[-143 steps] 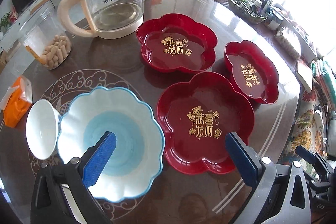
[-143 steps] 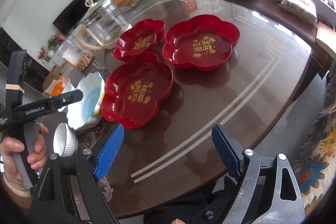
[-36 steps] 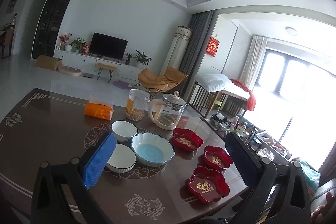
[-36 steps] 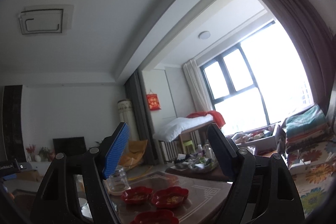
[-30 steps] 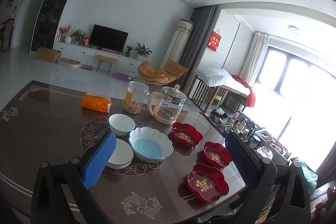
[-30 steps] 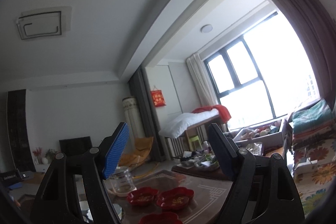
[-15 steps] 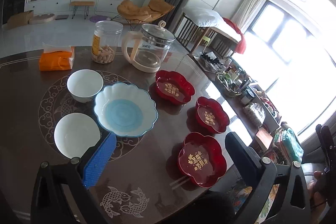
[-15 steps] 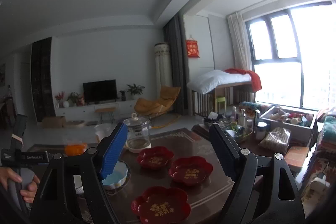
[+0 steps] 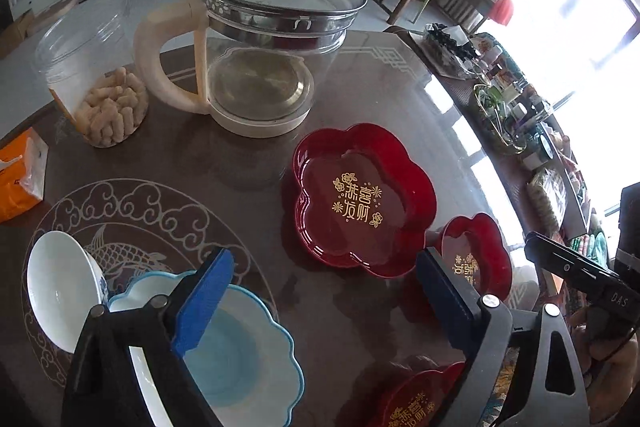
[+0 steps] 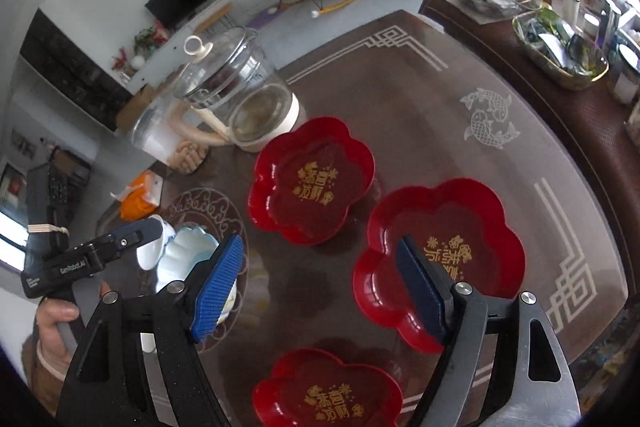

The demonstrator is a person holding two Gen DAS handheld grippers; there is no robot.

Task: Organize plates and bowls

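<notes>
Across the lower part of the left wrist view, the left gripper [image 9: 320, 297] hangs over the brown bench [image 9: 248, 163] with its jaws wide apart and nothing between them. Under its left finger [image 9: 202, 301], at the lower left of the frame, sits the scalloped blue bowl [image 9: 240, 359], and a small white bowl [image 9: 56, 291] leans tilted against that bowl's left rim. At frame centre lies a red flower plate [image 9: 362, 199]; a second red plate [image 9: 478, 253] sits just to its lower right, a third [image 9: 416, 401] at the bottom edge. A glass kettle [image 9: 256, 47] and a snack jar [image 9: 96, 75] fill the upper left.

Low in the right wrist view, the right gripper [image 10: 320, 287] also has its jaws spread and empty, above the three red plates. Its right finger [image 10: 420, 291] overlaps the near rim of the right-hand plate [image 10: 472, 227] in the frame.
</notes>
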